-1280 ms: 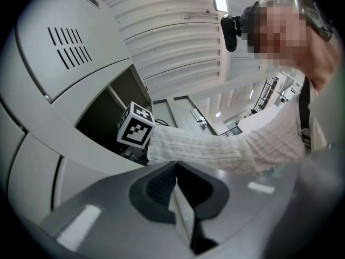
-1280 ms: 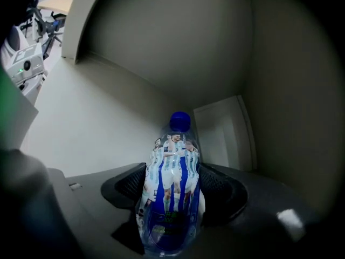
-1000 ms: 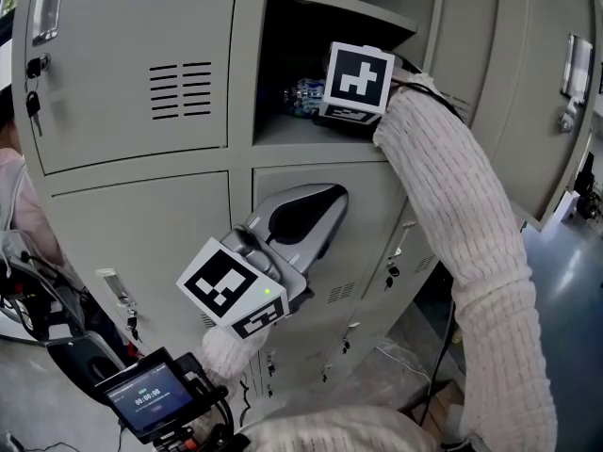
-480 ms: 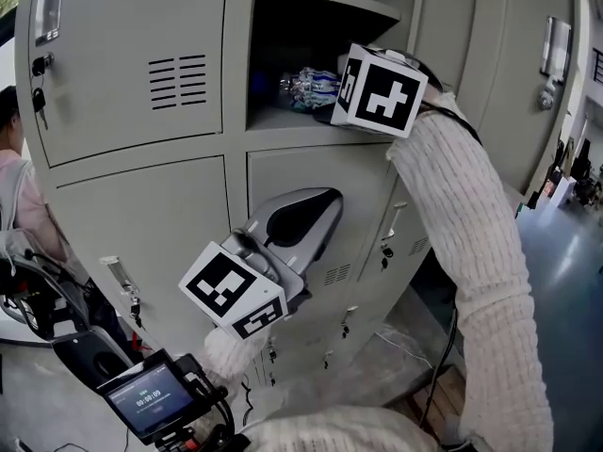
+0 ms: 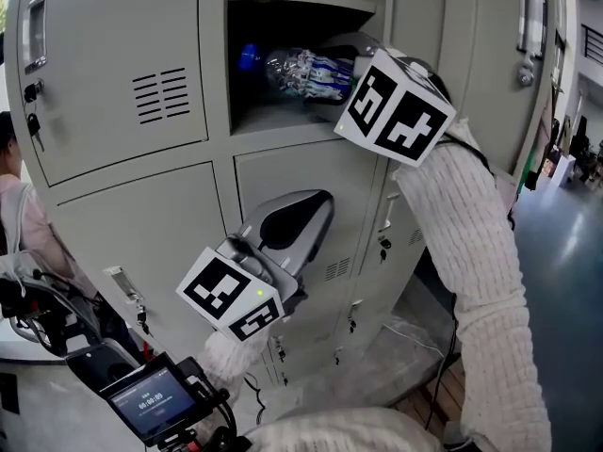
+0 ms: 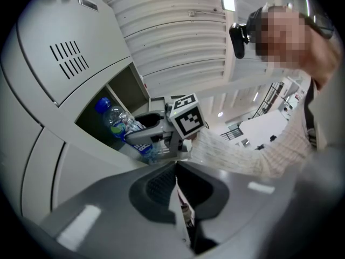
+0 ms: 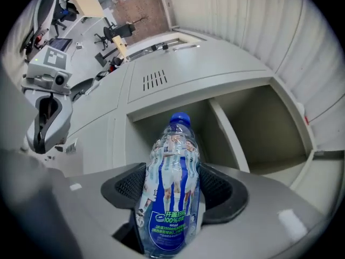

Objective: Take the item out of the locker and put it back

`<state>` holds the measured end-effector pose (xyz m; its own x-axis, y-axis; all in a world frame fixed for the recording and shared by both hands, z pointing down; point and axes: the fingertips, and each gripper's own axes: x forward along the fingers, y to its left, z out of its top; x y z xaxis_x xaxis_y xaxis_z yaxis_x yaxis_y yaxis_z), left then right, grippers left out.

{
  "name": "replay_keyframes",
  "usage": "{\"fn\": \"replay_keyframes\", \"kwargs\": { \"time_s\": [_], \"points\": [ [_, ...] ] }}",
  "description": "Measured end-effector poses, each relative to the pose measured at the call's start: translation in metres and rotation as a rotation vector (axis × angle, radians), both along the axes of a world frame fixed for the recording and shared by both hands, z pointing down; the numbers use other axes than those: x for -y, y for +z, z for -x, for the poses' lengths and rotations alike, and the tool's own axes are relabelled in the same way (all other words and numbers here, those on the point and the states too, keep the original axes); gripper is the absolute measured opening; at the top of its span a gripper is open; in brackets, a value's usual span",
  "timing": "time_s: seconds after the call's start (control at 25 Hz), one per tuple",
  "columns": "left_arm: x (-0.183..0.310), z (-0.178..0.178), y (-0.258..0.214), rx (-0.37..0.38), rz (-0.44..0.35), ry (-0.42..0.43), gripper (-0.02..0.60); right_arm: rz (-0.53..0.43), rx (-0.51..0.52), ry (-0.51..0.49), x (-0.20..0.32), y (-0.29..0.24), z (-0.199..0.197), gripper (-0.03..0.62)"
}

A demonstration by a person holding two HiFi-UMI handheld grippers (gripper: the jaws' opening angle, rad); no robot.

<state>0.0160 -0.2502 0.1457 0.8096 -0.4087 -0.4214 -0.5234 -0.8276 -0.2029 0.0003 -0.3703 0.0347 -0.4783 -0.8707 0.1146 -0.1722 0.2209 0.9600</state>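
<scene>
- Left gripper (image 6: pixel 177 198) hangs low before a shut lower door (image 5: pixel 283 163), jaws closed together on nothing; it is well apart from the lift and, I judge, could not catch a slip
- Right gripper (image 7: pixel 175 193) is roughly level at the mouth of the open compartment, jaws spread wide and pressed on the bottle's lower body
- Bottle (image 7: pixel 171 155) lies along the jaws, blue cap pointing into the locker (image 5: pixel 212 83), apparently clear of the compartment floor (image 5: pixel 273 121)
- The thin, crinkled plastic may give under the pads, and since it is held near its base the bottle could tilt or slide out and drop
- Shelf (image 5: pixel 301 1) sits just above: drawing out at a tilt could knock the cap on it or on the frame and twist the bottle loose
</scene>
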Motion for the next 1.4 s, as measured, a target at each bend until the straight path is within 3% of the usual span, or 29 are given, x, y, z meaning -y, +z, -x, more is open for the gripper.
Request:
{"fn": "replay_keyframes", "kwargs": {
  "time_s": [0.24, 0.44, 0.6, 0.8, 1.04, 1.4],
  "points": [
    [0.007, -0.003, 0.002, 0.022, -0.014, -0.041, 0.006, -0.107, 0.253, -0.090, -0.026, -0.020, -0.008, 0.316],
    [0.002, 0.004, -0.005, 0.023, -0.044, -0.060, 0.006, -0.132, 0.471, -0.186, -0.067, -0.021, -0.019, 0.316],
    [0.001, 0.012, -0.015, 0.013, -0.078, -0.089, 0.006, -0.158, 0.589, -0.261, -0.093, -0.011, -0.029, 0.316],
    [0.000, 0.023, -0.032, -0.005, -0.119, -0.140, 0.006, -0.093, 0.802, -0.356, -0.111, 0.006, -0.042, 0.316],
    [0.002, 0.033, -0.046, -0.031, -0.124, -0.175, 0.003, 0.070, 1.027, -0.486, -0.111, 0.028, -0.050, 0.316],
    [0.000, 0.042, -0.046, -0.043, -0.128, -0.192, 0.003, 0.194, 1.176, -0.613, -0.119, 0.049, -0.053, 0.316]
  ]
}}
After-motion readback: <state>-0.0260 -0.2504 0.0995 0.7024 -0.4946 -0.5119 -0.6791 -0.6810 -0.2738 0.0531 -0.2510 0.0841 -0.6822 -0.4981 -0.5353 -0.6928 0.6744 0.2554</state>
